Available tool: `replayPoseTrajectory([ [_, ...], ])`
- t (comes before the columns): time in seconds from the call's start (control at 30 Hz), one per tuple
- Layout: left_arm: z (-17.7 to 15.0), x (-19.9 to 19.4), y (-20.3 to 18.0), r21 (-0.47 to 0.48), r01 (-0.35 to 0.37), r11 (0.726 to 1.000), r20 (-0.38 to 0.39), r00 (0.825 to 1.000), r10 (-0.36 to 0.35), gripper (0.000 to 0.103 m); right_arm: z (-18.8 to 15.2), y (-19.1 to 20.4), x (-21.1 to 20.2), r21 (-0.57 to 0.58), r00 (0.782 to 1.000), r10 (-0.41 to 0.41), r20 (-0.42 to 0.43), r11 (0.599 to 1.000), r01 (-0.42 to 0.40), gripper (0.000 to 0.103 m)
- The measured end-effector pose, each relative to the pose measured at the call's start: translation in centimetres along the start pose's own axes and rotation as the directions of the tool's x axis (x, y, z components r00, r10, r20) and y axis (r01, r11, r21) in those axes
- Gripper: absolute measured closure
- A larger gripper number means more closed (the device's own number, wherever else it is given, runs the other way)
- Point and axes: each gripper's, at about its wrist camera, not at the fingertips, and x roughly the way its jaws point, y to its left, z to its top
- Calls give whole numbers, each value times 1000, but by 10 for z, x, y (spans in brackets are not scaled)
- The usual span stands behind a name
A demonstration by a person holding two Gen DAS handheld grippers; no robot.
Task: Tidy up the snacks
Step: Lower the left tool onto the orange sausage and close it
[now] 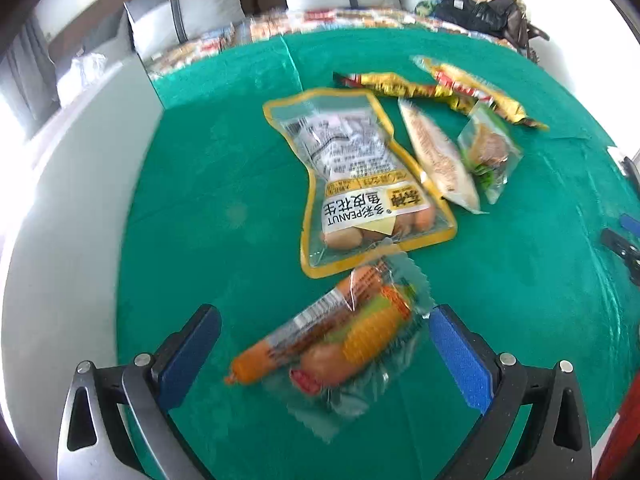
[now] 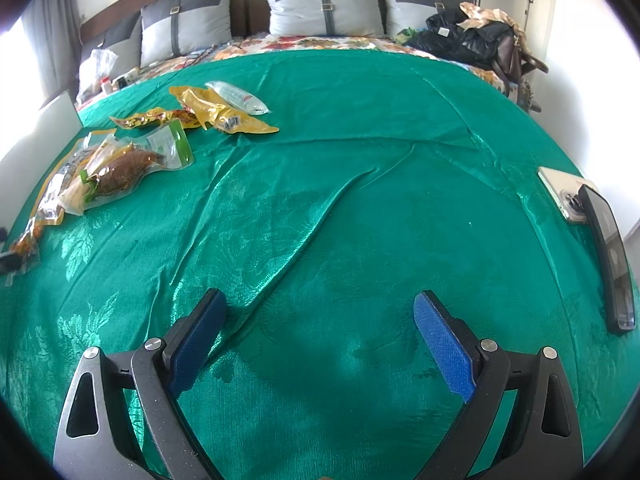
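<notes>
Green satin cloth (image 2: 360, 184) is spread over the bed, and the snacks are laid on it in a loose cluster. The left gripper (image 1: 324, 328) is held over the sausage pack (image 1: 340, 336), its jaws spread wide to either side of the pack and not closed on it. Just beyond lies the peanut bag (image 1: 360, 184), with a pale packet (image 1: 438, 156), a green-edged packet (image 1: 490, 152) and yellow wrappers (image 1: 432, 88) further off. The right gripper (image 2: 320, 312) is held over bare cloth, well apart from the snacks, its jaws open and empty. Two phones (image 2: 600, 232) are seen at the bed's right edge.
</notes>
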Motion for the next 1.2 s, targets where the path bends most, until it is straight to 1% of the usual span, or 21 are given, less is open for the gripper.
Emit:
replayPoseTrajectory([
  [0.03,1,4,1,-14,45,999,-34,998,-45,0,0,0,0,0,1000,0,0,1000,0,6],
  [0.1,-5,-4,-5,-13,56,998,-26,998,-56,2,0,0,0,0,1000,0,0,1000,0,6],
  [0.13,-9,-9,-8,-17,104,994,-24,994,-105,2,0,0,0,0,1000,0,0,1000,0,6],
  [0.23,-28,-26,-19,-13,282,959,-26,959,-282,3,0,0,0,0,1000,-1,0,1000,1,6],
  [0.27,-33,-32,-22,-5,302,953,-19,953,-302,3,0,0,0,0,1000,-1,0,1000,1,6],
  [0.37,-42,-42,-20,-31,304,952,24,952,-304,3,0,0,0,0,1000,-1,0,1000,1,6],
  [0.4,-41,-41,-16,-47,290,956,33,957,-289,3,0,0,0,0,1000,-1,0,1000,1,6],
  [0.47,-34,-37,-12,-68,212,975,29,977,-211,4,0,0,0,0,1000,-1,0,1000,1,6],
  [0.57,-22,-35,-17,-29,111,993,18,994,-111,7,0,0,0,0,1000,-1,-1,1000,1,6],
  [0.6,-18,-37,-17,-35,78,996,31,997,-77,7,0,0,0,0,1000,-1,-1,1000,1,6],
  [0.63,-19,-40,-14,-62,68,996,54,996,-65,7,0,0,0,0,1000,-1,-1,1000,1,6],
  [0.67,-20,-44,-7,-108,89,990,81,993,-80,7,0,1,0,0,1000,-1,-1,1000,1,6],
  [0.73,-24,-51,14,-208,130,969,123,987,-106,7,0,1,0,0,1000,-1,-1,1000,1,6],
  [0.77,-27,-54,24,-251,132,959,137,986,-100,7,0,1,0,0,1000,-1,-1,1000,1,6],
  [0.83,-32,-57,39,-306,119,945,150,986,-75,11,0,1,0,0,1000,-1,-1,1000,1,6],
  [0.87,-35,-56,45,-317,110,942,138,988,-69,13,0,1,0,0,1000,-1,-1,1000,1,6],
  [0.9,-36,-53,48,-313,104,944,113,991,-72,15,0,1,0,0,1000,-1,-1,1000,1,6],
  [0.97,-37,-48,46,-272,81,959,69,996,-64,25,0,1,0,0,1000,-1,-1,1000,1,6],
  [1.1,-41,-45,29,-163,5,987,37,999,1,29,-1,1,0,0,1000,-1,-1,1000,1,6],
  [1.17,-44,-45,23,-132,-43,990,38,998,49,40,-1,1,0,0,1000,-1,-1,1000,1,6],
  [1.2,-46,-47,22,-130,-34,991,49,998,41,47,-1,1,0,0,1000,-1,-1,1000,1,6],
])
